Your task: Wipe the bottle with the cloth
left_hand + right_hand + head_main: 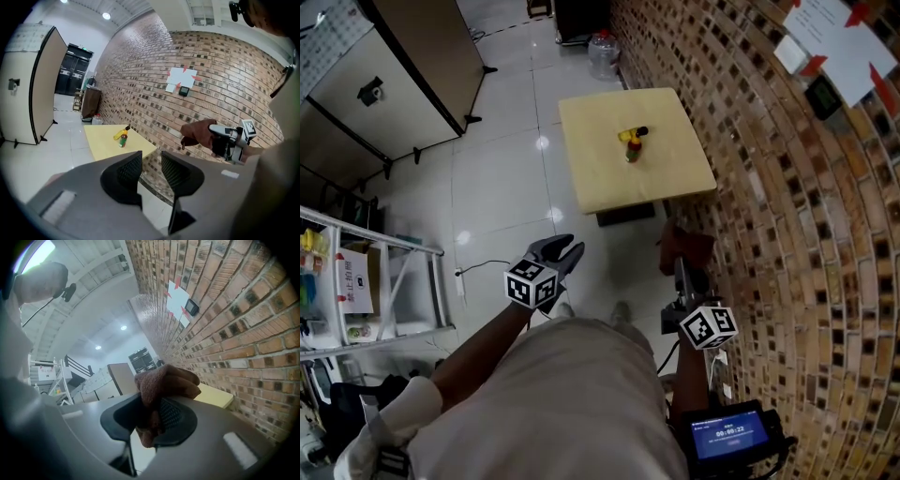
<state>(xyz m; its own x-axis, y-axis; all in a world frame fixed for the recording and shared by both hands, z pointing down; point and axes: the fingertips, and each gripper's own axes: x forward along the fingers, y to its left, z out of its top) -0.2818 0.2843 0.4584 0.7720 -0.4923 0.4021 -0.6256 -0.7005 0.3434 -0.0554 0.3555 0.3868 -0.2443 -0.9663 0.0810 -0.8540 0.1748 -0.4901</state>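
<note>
Person standing on the tiled floor, well apart from the worktop ahead. Left tongs are held out in front, released: in the left gripper view the left tongs show their two ribbed pads apart with nothing between them, only floor and worktop edge behind. Right tongs are clenched on a brown cloth. In the right gripper view the cloth is pinched between the pads of the right tongs, bunched above them with a short end hanging below. The left gripper view also catches the cloth sticking out of the right tongs close to the brick wall. The bottle, small, dark green with a red cap, stands upright near the middle of the pale yellow worktop, untouched by either tongs. A yellow bottle with a black cap lies tilted just beside it; touching or not, can't tell. The same pair shows in the left gripper view, bottle and yellow bottle. Brick wall runs along the right with paper sheets stuck on it. A clear jug sits on the floor beyond the worktop, and a shelf rack stands at the left.
</note>
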